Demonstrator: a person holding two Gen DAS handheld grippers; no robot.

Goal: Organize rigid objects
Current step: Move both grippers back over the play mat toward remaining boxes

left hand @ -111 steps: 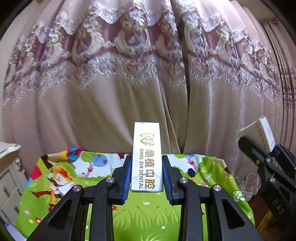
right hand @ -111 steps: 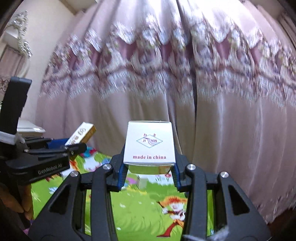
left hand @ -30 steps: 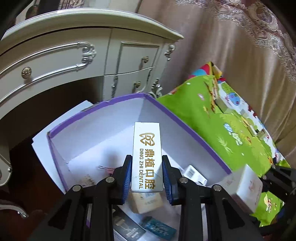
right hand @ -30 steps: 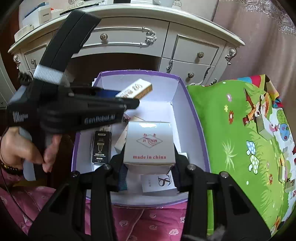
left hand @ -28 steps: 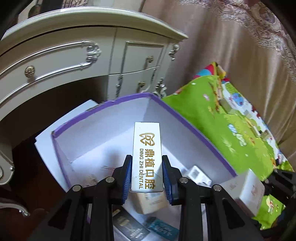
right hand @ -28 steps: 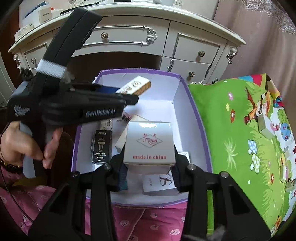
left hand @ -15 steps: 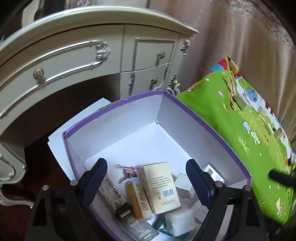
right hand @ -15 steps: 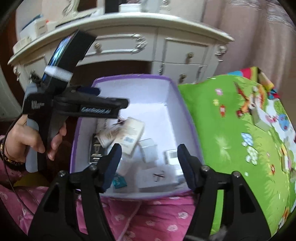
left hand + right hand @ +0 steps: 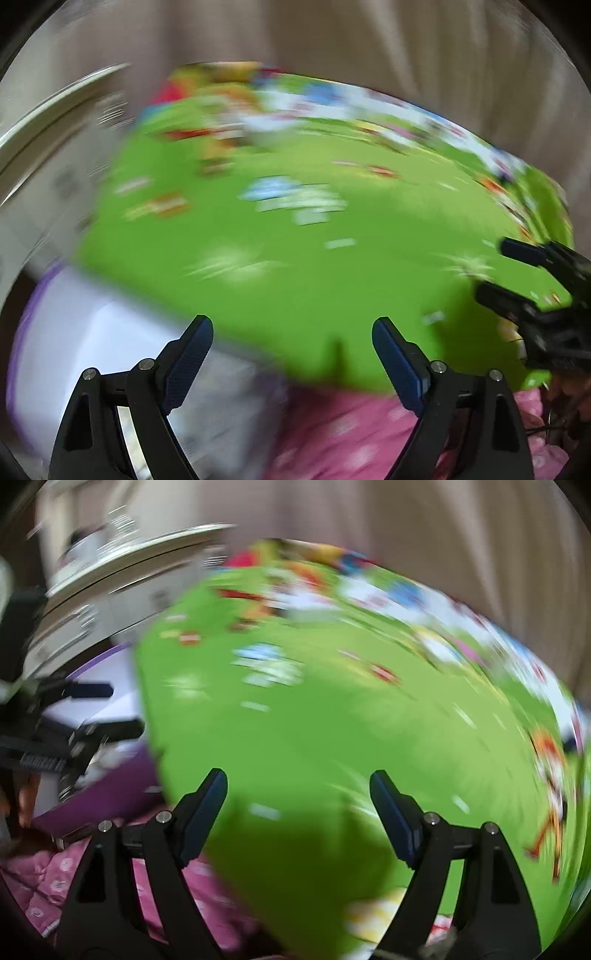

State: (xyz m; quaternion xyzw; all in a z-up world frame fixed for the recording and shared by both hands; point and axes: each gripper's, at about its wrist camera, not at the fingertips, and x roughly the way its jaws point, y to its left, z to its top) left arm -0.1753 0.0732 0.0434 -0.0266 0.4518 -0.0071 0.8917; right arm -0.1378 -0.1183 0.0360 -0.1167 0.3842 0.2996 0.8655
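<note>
Both views are heavily motion-blurred. My left gripper point(image 9: 292, 341) is open and empty, over the near edge of the green cartoon mat point(image 9: 295, 258). My right gripper point(image 9: 298, 797) is open and empty above the same mat point(image 9: 332, 738). The purple-rimmed white box point(image 9: 74, 332) lies at the lower left of the left wrist view and shows at the left of the right wrist view point(image 9: 110, 664). Its contents are too blurred to make out. The right gripper shows at the right edge of the left view point(image 9: 517, 273), and the left gripper at the left edge of the right view point(image 9: 92, 709).
A white dresser point(image 9: 110, 576) stands behind the box at the left. A beige curtain point(image 9: 369, 44) hangs behind the mat. Pink patterned fabric point(image 9: 351, 432) lies under the grippers at the near edge.
Both grippers let go of their boxes into the purple box, the left its tall white box, the right its white cube box. Both have since swung right, from the box towards the green mat.
</note>
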